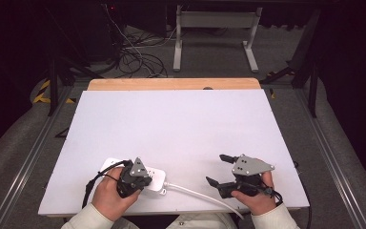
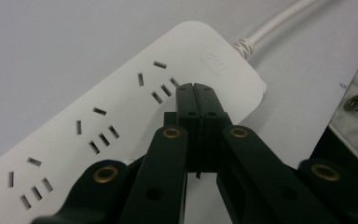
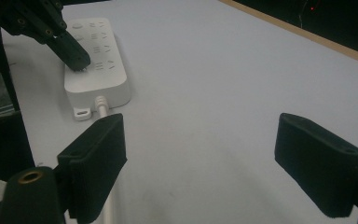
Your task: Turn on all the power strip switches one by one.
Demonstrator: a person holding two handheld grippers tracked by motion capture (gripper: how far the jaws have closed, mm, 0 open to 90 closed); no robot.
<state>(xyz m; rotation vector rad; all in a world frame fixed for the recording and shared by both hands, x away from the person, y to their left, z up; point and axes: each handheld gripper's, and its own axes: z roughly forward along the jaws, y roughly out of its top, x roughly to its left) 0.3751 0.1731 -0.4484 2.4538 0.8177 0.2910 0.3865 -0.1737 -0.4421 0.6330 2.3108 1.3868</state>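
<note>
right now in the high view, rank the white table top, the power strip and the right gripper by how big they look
1. white table top, largest by far
2. and 3. right gripper and power strip: too alike to rank, since the left gripper covers part of the strip.

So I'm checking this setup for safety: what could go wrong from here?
The left gripper, jaws shut, presses on the power strip near its cord end; it could slide the strip or catch a socket slot. The white cord runs off the table's near edge beside the open right gripper, which might snag it.
</note>
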